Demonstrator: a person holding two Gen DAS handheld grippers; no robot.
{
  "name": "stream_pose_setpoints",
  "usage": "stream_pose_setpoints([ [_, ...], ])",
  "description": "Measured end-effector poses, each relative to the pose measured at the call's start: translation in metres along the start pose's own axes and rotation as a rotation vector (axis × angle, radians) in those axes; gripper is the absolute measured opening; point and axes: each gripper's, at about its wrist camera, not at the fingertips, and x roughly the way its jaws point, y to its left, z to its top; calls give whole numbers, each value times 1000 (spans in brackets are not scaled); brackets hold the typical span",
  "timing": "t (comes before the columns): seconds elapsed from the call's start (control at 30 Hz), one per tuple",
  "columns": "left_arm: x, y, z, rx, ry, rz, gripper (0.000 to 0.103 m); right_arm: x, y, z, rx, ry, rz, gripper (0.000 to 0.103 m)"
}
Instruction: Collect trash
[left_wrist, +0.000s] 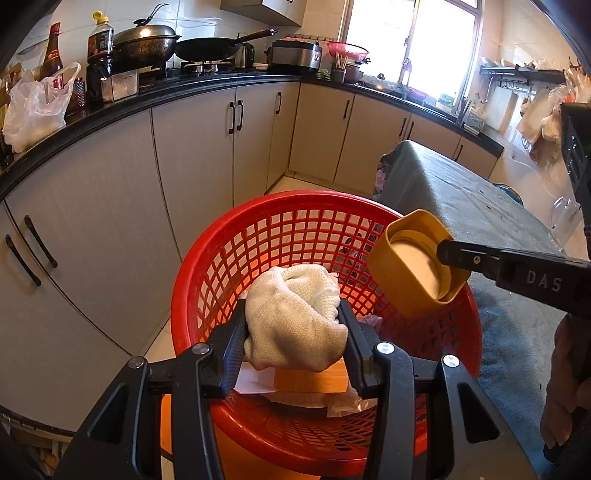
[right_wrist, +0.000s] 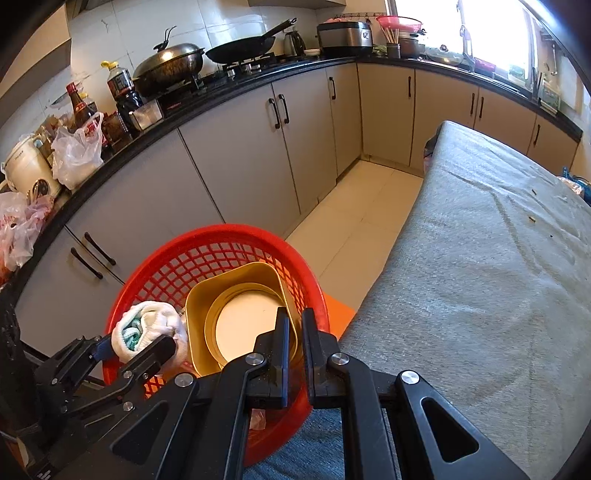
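Now my left gripper (left_wrist: 291, 328) is clamped on a balled white cloth (left_wrist: 295, 317), hanging over the red basket (left_wrist: 207, 273) directly beneath. My right gripper (right_wrist: 295, 332) pinches one wall of the gold lid (right_wrist: 236, 295) between near-closed jaws, just above the basket's rim nearest the grey table (right_wrist: 480, 258). I should bring the lid further over the middle before letting go, and free the cloth low, so neither bounces out.
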Motion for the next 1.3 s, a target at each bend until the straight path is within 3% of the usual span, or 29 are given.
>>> stream_pose_setpoints([
  [0.43,-1,-2,1,9,-10,-1,53,-1,1,-1,11,16,25,13],
  [0.87,-9,-14,4,42,-40,11,72,-22,-13,-3,58,-13,33,16],
  [1.0,-13,-20,5,50,-57,25,83,-29,-17,-4,62,-29,16,35],
  [1.1,-14,-21,5,55,-68,39,83,-35,-19,-5,60,-40,6,41],
  [1.3,-17,-24,7,47,-82,110,89,-48,-20,-8,45,-72,-47,67],
])
